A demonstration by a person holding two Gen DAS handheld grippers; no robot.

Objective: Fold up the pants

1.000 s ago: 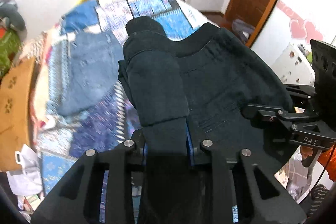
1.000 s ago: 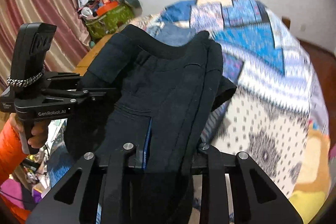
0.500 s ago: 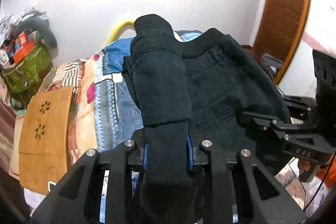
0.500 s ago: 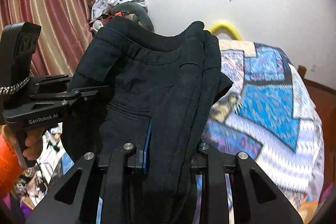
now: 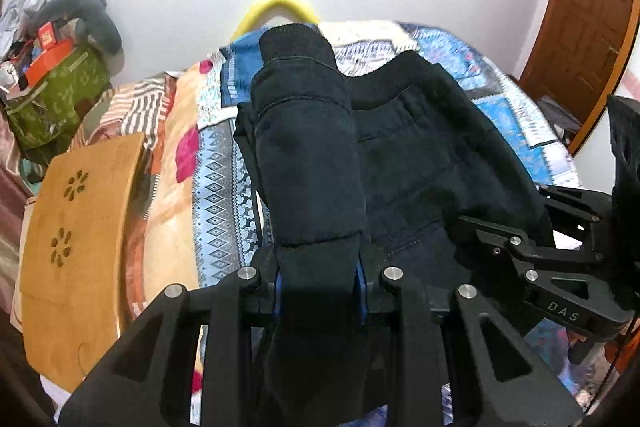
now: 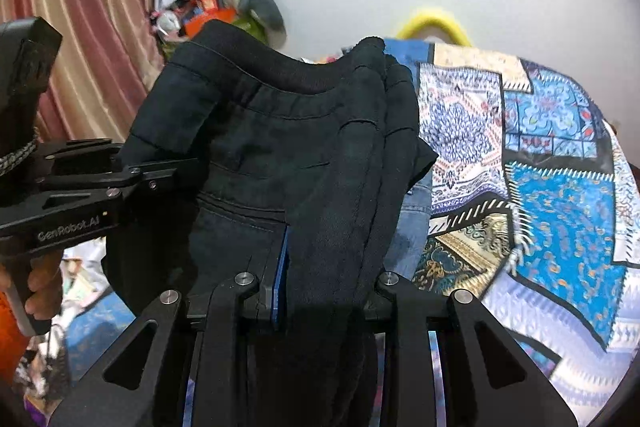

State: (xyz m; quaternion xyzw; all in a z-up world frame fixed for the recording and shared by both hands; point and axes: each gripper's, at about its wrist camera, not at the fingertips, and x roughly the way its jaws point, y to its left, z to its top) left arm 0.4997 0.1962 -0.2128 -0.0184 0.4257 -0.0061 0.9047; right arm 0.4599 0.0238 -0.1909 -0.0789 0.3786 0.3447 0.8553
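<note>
Dark navy pants (image 5: 420, 155) hang in the air above the bed, stretched between both grippers. My left gripper (image 5: 318, 291) is shut on a bunched edge of the pants, which stands up in front of its camera. My right gripper (image 6: 320, 279) is shut on the other side of the pants (image 6: 280, 155), with the waistband sagging between the two. The right gripper also shows at the right of the left wrist view (image 5: 532, 251), and the left gripper at the left of the right wrist view (image 6: 120, 183).
A bed with a blue patchwork quilt (image 6: 540, 163) lies below. Folded blue jeans (image 6: 416, 223) peek out on it. A wooden board (image 5: 76, 239) lies at the bed's left. A pile of clutter (image 5: 56, 67) sits by the wall, a door (image 5: 592, 27) at the right.
Both grippers have lifted the pants up off the bed and tilted upward, so the wall and the screen on it come into view. Both stay shut on the fabric.
</note>
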